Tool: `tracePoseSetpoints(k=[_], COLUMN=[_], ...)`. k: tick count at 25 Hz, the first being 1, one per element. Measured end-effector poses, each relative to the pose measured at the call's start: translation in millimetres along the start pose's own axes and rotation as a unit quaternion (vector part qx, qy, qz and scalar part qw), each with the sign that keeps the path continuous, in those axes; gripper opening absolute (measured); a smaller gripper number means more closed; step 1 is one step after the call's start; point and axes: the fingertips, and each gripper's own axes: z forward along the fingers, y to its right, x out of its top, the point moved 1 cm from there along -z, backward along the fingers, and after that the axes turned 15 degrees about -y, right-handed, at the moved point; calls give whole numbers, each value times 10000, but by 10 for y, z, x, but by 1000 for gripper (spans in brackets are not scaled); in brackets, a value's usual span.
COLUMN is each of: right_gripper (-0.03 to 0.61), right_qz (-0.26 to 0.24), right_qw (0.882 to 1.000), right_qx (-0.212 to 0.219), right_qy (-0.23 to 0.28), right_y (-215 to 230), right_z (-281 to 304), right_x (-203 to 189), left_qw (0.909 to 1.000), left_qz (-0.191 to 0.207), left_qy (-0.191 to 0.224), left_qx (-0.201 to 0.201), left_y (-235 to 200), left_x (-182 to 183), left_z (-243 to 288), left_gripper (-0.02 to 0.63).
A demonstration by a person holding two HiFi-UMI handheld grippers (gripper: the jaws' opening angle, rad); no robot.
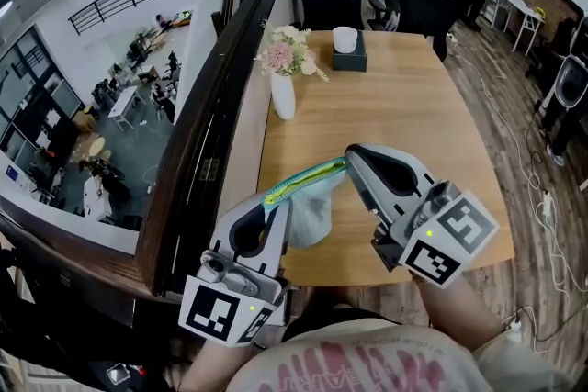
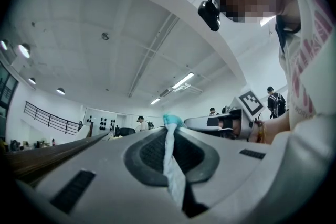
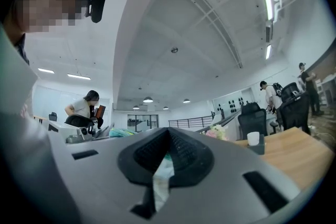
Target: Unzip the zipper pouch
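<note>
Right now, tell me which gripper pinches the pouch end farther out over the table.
The right gripper, shut on the zipper pouch well out over the table; the left gripper clamps the other end closer to the table's near edge.

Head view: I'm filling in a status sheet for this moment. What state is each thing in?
Left tool: shut on one end of the zipper pouch.
Right tool: shut on the pouch's other end.
Zipper pouch: held in the air over the table, stretched between both tools; zipped or unzipped cannot be told.
Flower vase: upright on the table.
Dark box: upright at the table's far end.
</note>
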Motion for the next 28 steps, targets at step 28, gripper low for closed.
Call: tracePoseSetpoints(k=[28], right_gripper=[-5], right_qz=[447], right_qw=[9974], right_qx=[-550], right_qy=[95], right_y=[440], right_z=[-116], right_x=[-73], left_qw=[9995], left_qz=[-312], left_qy=[-7], left_qx=[-28], left_y=[-109], left_x=[-83], left_z=[75], left_gripper=[6])
